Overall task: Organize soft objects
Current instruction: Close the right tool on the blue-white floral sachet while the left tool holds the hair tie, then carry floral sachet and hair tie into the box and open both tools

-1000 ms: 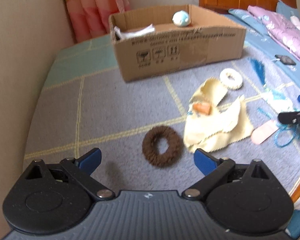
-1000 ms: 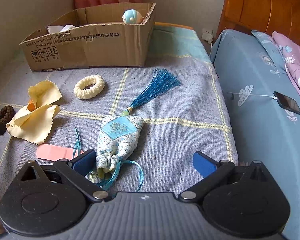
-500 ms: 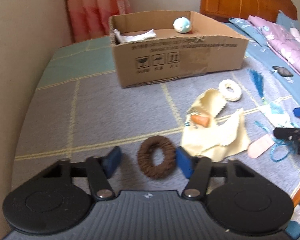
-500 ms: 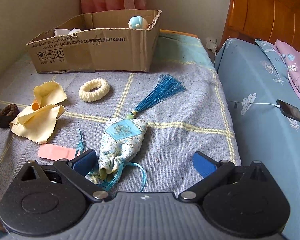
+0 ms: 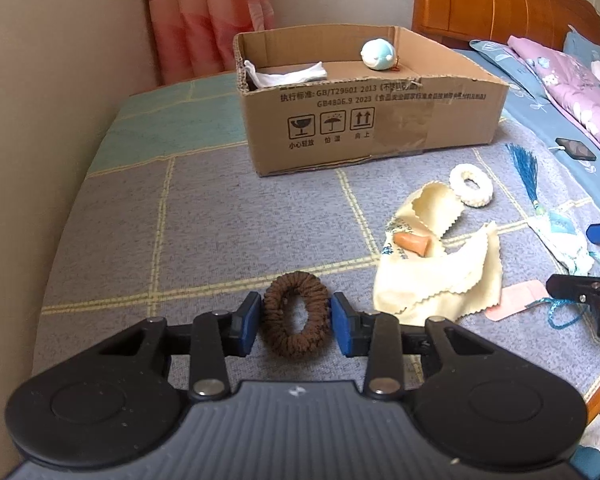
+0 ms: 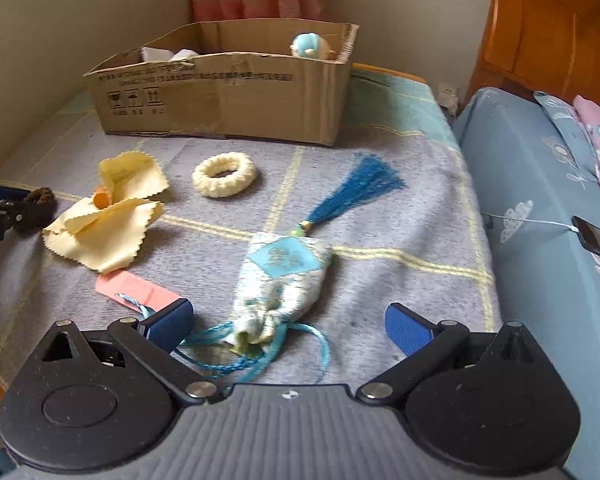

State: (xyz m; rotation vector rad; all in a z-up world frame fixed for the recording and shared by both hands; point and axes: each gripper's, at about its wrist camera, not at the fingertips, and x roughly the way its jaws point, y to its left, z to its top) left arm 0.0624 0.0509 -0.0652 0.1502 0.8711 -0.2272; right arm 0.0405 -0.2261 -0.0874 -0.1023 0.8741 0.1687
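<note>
My left gripper (image 5: 296,320) is shut on a brown knitted scrunchie (image 5: 276,304), its blue pads pressing both sides of the ring, low over the grey blanket. My right gripper (image 6: 288,324) is open, its fingers either side of the neck of a pale blue sachet (image 6: 280,276) with a blue tassel (image 6: 356,188), which lies on the blanket. A cream scrunchie (image 6: 224,175), a yellow cloth (image 6: 104,220) with an orange piece (image 5: 412,243) on it, and a pink strip (image 6: 136,287) lie between the grippers.
An open cardboard box (image 5: 380,120) stands at the back, holding a white cloth (image 5: 288,73) and a small blue-white plush (image 5: 377,53). A wall runs along the left. A blue bed with a phone (image 6: 598,239) and a wooden headboard (image 6: 548,36) lies to the right.
My left gripper moved forward around the brown scrunchie and closed on it. My right gripper stayed open and edged closer to the sachet.
</note>
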